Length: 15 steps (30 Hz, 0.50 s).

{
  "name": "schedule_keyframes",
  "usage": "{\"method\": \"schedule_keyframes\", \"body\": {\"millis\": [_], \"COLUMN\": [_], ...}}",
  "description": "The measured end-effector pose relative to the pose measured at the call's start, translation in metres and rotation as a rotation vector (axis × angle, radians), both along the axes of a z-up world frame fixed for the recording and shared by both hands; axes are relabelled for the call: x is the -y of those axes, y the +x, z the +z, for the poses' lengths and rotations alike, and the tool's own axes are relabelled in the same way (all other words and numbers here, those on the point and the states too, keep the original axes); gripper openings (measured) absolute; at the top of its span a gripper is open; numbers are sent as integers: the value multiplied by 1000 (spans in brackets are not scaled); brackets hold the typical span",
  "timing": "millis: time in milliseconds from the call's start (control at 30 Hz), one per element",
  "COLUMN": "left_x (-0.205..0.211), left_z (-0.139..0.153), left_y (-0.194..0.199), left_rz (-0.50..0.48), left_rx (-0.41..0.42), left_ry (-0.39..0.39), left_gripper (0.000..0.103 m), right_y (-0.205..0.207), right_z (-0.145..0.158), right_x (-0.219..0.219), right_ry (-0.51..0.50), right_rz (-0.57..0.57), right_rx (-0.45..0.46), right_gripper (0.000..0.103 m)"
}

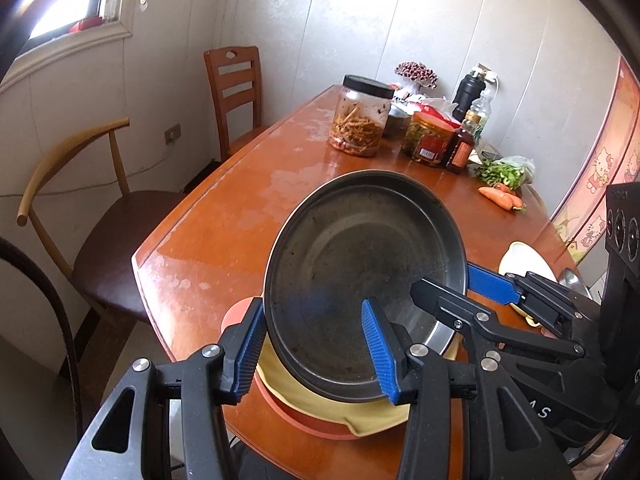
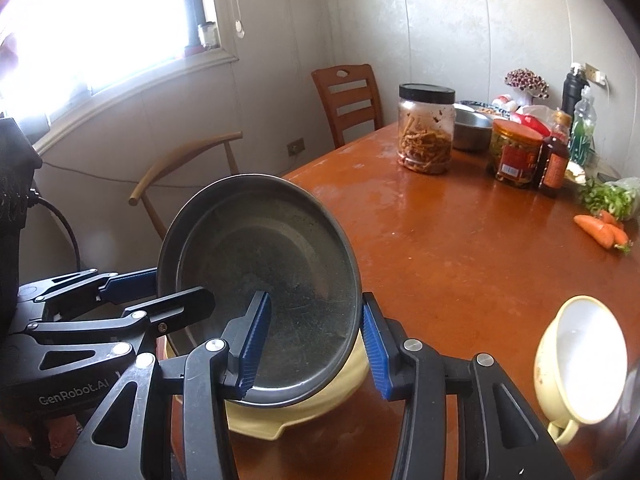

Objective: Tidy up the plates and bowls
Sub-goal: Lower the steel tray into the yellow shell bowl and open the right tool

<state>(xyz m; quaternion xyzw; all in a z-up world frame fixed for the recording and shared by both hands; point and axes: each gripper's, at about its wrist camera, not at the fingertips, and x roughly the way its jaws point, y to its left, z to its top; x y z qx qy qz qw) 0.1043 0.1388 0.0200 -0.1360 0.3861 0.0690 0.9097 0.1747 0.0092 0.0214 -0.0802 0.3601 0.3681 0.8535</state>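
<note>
Together, both grippers clamp the same dark metal plate (image 1: 360, 272), which is tilted up toward the cameras. The left gripper (image 1: 316, 356) bites the plate's near-left rim: one blue pad presses the outside of the rim, the other lies on the plate's inner face. The right gripper (image 2: 316, 340) takes the opposite side the same way, one pad inside the dish and one against its outer edge. In the left wrist view the right gripper reaches in from the right, its fingers closed over the rim.

Directly under the plate, just below the fingertips of both grippers, sits a pale yellow dish (image 1: 340, 416), and beneath that an orange-pink plate (image 1: 308, 420); the metal plate's lower edge looks to be touching or just above the yellow one. To the right of the right gripper, near the table (image 2: 460, 248) edge, a cream cup (image 2: 580, 360) with a handle lies tipped.

Farther ahead stand a black-lidded jar (image 2: 426, 128), a red-labelled jar (image 2: 516, 152), a sauce bottle (image 2: 554, 160), greens (image 2: 608, 198) and carrots (image 2: 602, 230).
</note>
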Motion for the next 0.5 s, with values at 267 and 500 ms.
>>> {"method": "schedule_keyframes", "body": {"millis": [267, 500], "left_x": [-6, -4], "left_z": [-11, -16], "left_y": [2, 5], "left_rz": [16, 19], "left_rx": [-22, -33], "left_ry": [-11, -2], "left_gripper": [48, 48], "right_y": [2, 4], "right_z": [-10, -17], "right_x": [-4, -2], "right_ry": [3, 10], "right_rz": [25, 28], "right_rx": [-16, -39], "right_gripper": [47, 47]}}
